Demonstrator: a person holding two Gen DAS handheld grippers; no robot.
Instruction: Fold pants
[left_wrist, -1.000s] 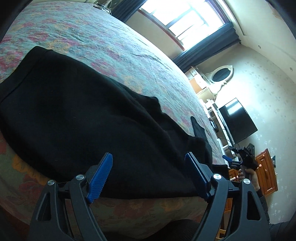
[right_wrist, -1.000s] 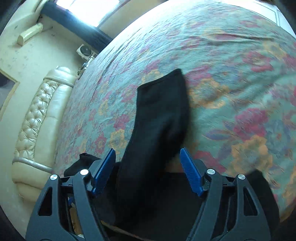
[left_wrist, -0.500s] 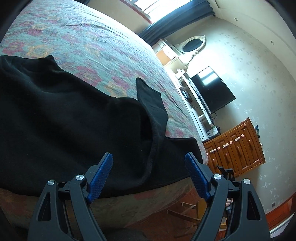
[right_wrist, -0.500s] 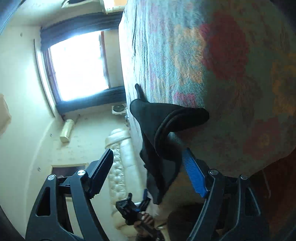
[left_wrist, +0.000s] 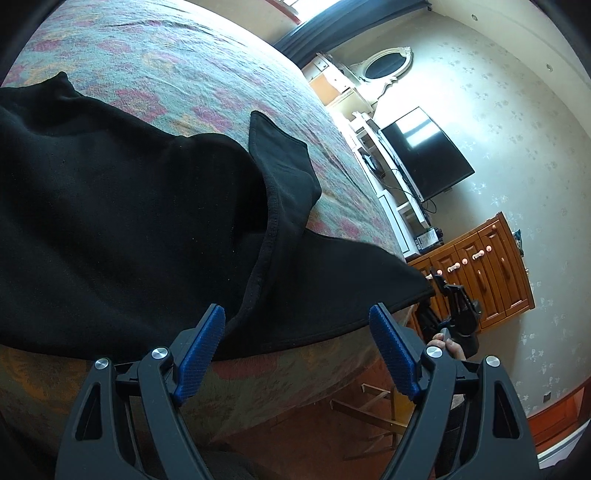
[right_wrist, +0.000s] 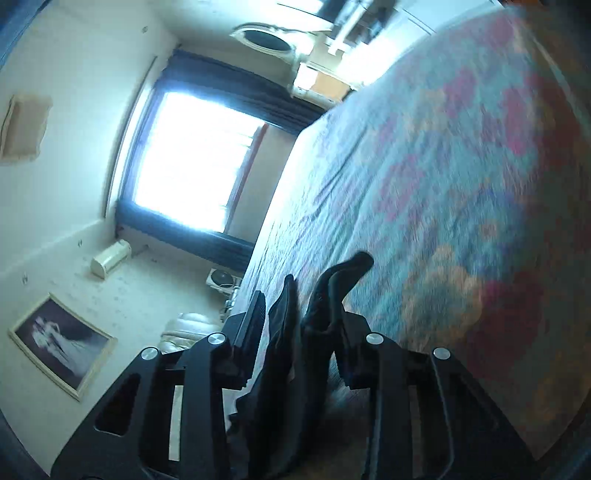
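Right claw (right_wrist: 299, 325) has just been closing, black fabric pants (left_wrist: 129, 221) bunched between its pads; left claw (left_wrist: 297, 354) gapes wide above the hem, holding nothing, over the floral-quilted bed (left_wrist: 184, 55)

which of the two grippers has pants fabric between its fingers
The right gripper: black pants bunch between its just-closing fingers. The left gripper gapes wide, empty.

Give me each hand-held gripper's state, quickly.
Left hand-held gripper: open, holding nothing.
Right hand-held gripper: jaws just closing, black pants between them; firm grip cannot be told.
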